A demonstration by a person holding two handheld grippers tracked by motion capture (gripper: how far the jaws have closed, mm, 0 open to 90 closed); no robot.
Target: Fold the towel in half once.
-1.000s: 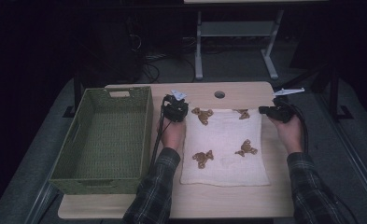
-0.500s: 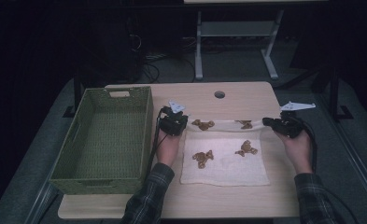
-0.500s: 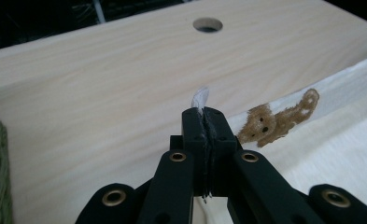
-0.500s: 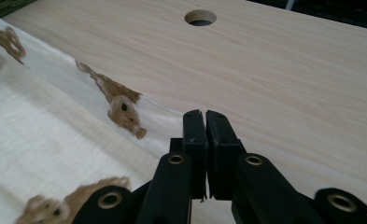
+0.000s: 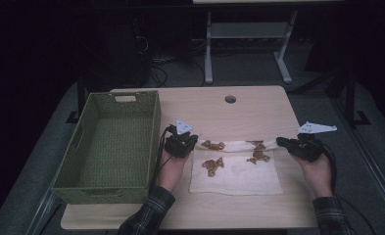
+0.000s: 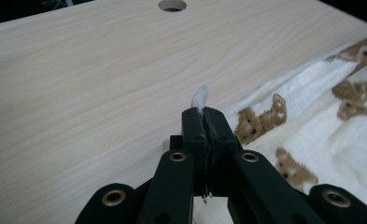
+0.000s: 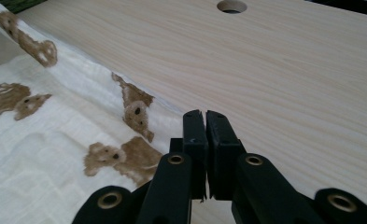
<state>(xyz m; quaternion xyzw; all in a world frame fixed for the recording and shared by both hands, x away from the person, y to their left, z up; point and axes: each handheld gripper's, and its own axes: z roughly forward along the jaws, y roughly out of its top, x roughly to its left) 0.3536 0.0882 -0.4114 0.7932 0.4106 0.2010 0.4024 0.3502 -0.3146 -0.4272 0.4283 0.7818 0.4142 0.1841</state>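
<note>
A white cloth (image 5: 239, 174) printed with brown bears lies on the wooden table (image 5: 249, 107), its far edge lifted and folded toward the person. My left gripper (image 5: 189, 142) is shut on the cloth's far left corner; a tip of the cloth (image 6: 200, 98) pokes out past the closed left gripper (image 6: 204, 115). My right gripper (image 5: 281, 142) is shut on the far right corner. In the right gripper view the cloth (image 7: 55, 140) runs off to the left from the closed right gripper (image 7: 204, 116). The held edge hangs stretched between the two grippers, just above the table.
A green woven basket (image 5: 154, 128) stands empty on the left of the table, close beside the left hand. A round cable hole (image 5: 230, 99) sits in the tabletop beyond the cloth. Metal stand legs (image 5: 208, 54) rise on the floor behind the table.
Both grippers have moved toward the person with the cloth's far edge. That edge now lies over the cloth's middle, and the bear prints at the back have shifted nearer.
</note>
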